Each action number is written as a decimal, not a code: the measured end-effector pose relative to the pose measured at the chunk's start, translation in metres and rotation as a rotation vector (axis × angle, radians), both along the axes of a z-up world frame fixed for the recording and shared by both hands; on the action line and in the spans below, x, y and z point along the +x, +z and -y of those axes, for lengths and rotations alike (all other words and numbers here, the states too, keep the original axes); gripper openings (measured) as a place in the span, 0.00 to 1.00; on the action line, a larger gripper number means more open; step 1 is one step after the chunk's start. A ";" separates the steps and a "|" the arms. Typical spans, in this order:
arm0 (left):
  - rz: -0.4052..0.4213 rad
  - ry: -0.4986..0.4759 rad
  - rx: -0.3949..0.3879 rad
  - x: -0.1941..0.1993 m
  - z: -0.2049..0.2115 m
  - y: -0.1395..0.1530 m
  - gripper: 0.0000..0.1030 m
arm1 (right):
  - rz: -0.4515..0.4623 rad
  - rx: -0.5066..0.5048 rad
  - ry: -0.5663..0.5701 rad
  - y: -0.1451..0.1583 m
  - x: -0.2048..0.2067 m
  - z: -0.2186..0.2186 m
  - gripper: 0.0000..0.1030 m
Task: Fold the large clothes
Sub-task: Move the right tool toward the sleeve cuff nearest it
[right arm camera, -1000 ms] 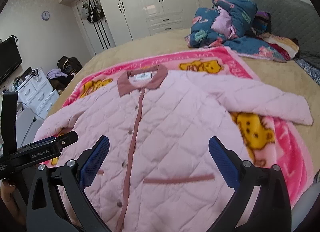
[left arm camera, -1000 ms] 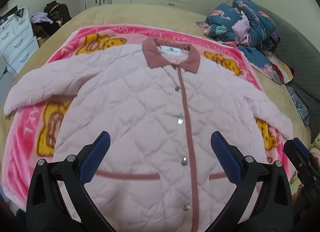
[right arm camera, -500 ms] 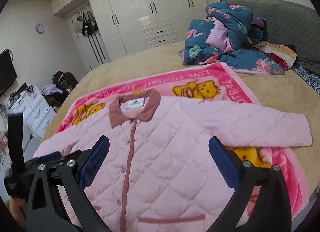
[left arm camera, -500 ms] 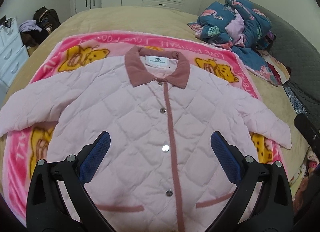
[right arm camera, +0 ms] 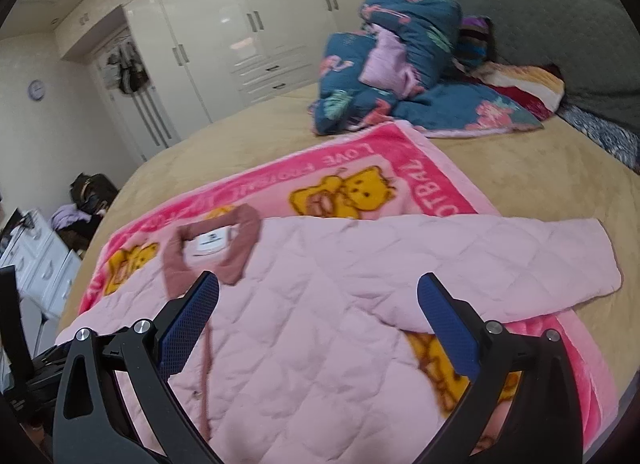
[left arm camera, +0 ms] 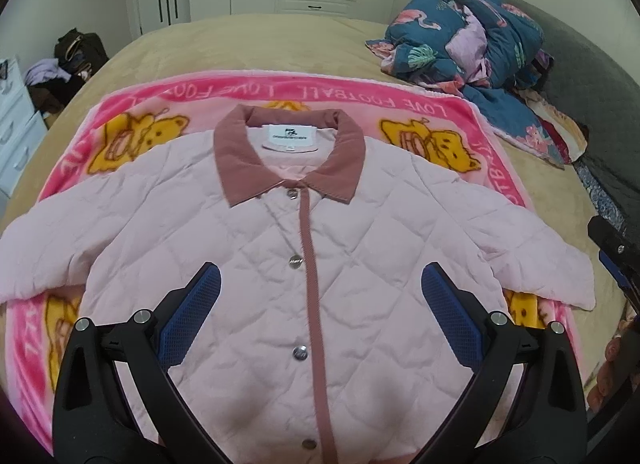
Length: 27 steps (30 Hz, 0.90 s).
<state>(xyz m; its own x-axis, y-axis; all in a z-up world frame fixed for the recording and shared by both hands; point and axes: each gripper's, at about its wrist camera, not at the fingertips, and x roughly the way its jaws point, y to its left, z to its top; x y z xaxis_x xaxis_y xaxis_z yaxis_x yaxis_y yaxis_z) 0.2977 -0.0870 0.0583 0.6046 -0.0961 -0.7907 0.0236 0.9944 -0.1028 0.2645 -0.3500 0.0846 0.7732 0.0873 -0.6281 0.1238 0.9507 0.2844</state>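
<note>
A pale pink quilted jacket [left arm camera: 360, 248] with a dusty-rose collar [left arm camera: 288, 152] and snap front lies flat, face up, sleeves spread, on a pink bear-print blanket [left arm camera: 160, 104]. It also shows in the right wrist view [right arm camera: 320, 304], its right sleeve [right arm camera: 520, 256] stretched out sideways. My left gripper [left arm camera: 320, 288] is open and empty, hovering above the jacket's chest. My right gripper [right arm camera: 318, 304] is open and empty, above the jacket between collar and right sleeve. The right gripper's body shows at the right edge of the left wrist view [left arm camera: 616, 252].
The blanket lies on a tan bed [left arm camera: 260, 40]. A heap of blue floral bedding [left arm camera: 472, 32] and a grey headboard [right arm camera: 540, 24] are at the far right. White wardrobes [right arm camera: 224, 36] stand behind; white drawers [right arm camera: 40, 260] and a dark bag [left arm camera: 80, 48] stand left.
Both grippers have moved forward along the jacket from its hem toward the collar. The right one has turned toward the right sleeve. Both stayed open.
</note>
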 end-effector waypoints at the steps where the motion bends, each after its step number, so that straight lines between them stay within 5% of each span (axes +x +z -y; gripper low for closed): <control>1: 0.000 -0.006 0.000 0.004 0.006 -0.002 0.91 | -0.010 0.004 -0.013 -0.005 0.003 0.007 0.96; 7: -0.021 -0.042 0.064 0.025 0.036 -0.021 0.91 | -0.058 0.021 -0.103 -0.032 0.015 0.046 0.96; 27: -0.097 -0.076 0.082 0.068 0.091 -0.085 0.91 | -0.184 0.108 -0.466 -0.108 0.015 0.181 0.96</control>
<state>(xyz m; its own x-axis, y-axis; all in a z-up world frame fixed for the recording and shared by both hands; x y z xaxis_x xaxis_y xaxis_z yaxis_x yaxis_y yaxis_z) 0.3655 -0.1784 -0.0269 0.5186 -0.0715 -0.8520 0.0932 0.9953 -0.0268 0.2798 -0.5308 -0.0231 0.6230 -0.1686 -0.7638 0.5847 0.7491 0.3115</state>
